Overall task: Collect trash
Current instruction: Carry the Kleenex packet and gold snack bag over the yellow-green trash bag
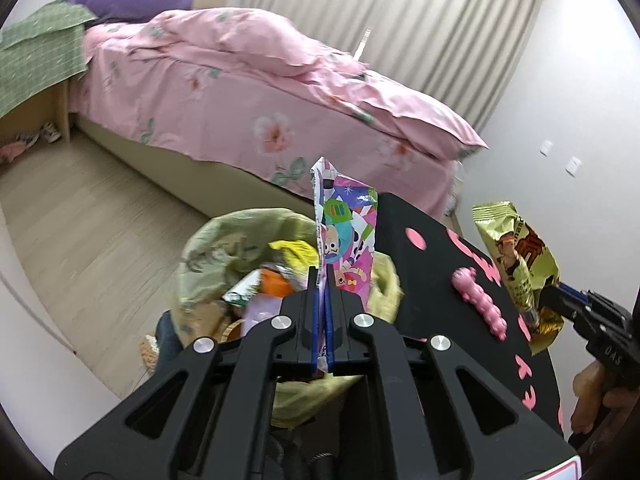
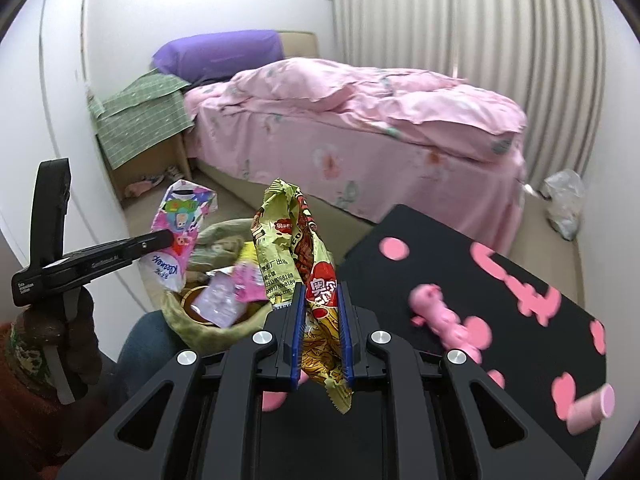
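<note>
Pinching a colourful cartoon-printed wrapper (image 1: 348, 236) between its blue pads, the left gripper (image 1: 323, 276) has its jaws closed tight on the foil, which stands upright above the trash bin (image 1: 224, 248). That bin, lined with a pale green bag and already holding a yellow packet, an orange scrap and other crumpled papers, sits on the floor just beside the black table (image 1: 432, 248). The right gripper (image 2: 320, 300) is likewise clamped, its jaws squeezed on a gold snack bag (image 2: 304, 248) with red print, held over the table's near edge and close to the bin's rim (image 2: 208, 236). From the right wrist view the cartoon wrapper (image 2: 182, 216) hangs over the bin's far side, gripped by the left tool. On the black table, patterned with pink shapes, a pink toy figure (image 2: 444, 316) lies near the middle and a pink cylinder (image 2: 592, 404) rests at the table's right edge. Beyond the bin stands a bed (image 1: 248, 92) under a pink floral cover.
</note>
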Available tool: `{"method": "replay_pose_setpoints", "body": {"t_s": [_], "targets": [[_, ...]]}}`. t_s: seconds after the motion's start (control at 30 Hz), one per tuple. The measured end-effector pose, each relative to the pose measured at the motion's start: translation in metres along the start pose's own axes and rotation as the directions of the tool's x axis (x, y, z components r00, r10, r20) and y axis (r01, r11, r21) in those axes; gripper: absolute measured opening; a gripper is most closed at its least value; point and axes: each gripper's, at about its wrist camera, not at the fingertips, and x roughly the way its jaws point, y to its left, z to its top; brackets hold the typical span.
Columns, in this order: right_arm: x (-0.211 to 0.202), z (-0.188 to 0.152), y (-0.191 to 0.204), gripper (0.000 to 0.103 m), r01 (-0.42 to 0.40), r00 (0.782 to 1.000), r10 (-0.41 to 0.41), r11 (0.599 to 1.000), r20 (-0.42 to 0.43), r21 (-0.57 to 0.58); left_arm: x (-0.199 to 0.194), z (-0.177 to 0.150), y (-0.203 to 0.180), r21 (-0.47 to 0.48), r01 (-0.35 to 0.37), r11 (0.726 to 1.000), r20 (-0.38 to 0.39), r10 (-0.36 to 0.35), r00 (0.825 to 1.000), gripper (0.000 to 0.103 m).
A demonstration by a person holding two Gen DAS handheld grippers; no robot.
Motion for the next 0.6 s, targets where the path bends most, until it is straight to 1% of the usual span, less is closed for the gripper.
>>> {"method": "replay_pose_setpoints", "body": {"t_s": [0.1, 0.27, 0.33, 0.43, 0.53, 0.6], "targets": [[0.018, 0.007, 0.011, 0.015, -0.036, 0.999, 0.036, 0.999, -0.016, -0.002, -0.001, 0.002, 0.019, -0.055, -0.029, 0.998, 0.017, 0.030, 0.999, 0.002], [0.059, 0.022, 0.023, 0.015, -0.116, 0.992, 0.117, 0.993, -0.055, 0.022, 0.006, 0.005, 0.028, -0.062, -0.070, 0.996, 0.007, 0.070, 0.998, 0.002], [0.083, 0.027, 0.027, 0.015, -0.152, 0.984, 0.155, 0.988, -0.085, 0.036, 0.016, 0.006, 0.026, -0.043, -0.088, 0.995, -0.011, 0.088, 0.996, 0.002], [0.115, 0.029, 0.032, 0.015, -0.178, 0.975, 0.184, 0.982, -0.126, 0.057, 0.030, 0.004, 0.023, -0.023, -0.087, 0.996, -0.044, 0.086, 0.995, 0.002], [0.149, 0.028, 0.037, 0.015, -0.198, 0.960, 0.209, 0.977, -0.185, 0.074, 0.045, 0.000, 0.024, -0.009, -0.103, 0.995, -0.077, 0.102, 0.992, 0.002], [0.171, 0.024, 0.040, 0.015, -0.208, 0.945, 0.223, 0.974, -0.240, 0.088, 0.056, -0.004, 0.028, -0.012, -0.118, 0.993, -0.109, 0.116, 0.987, 0.002]]}}
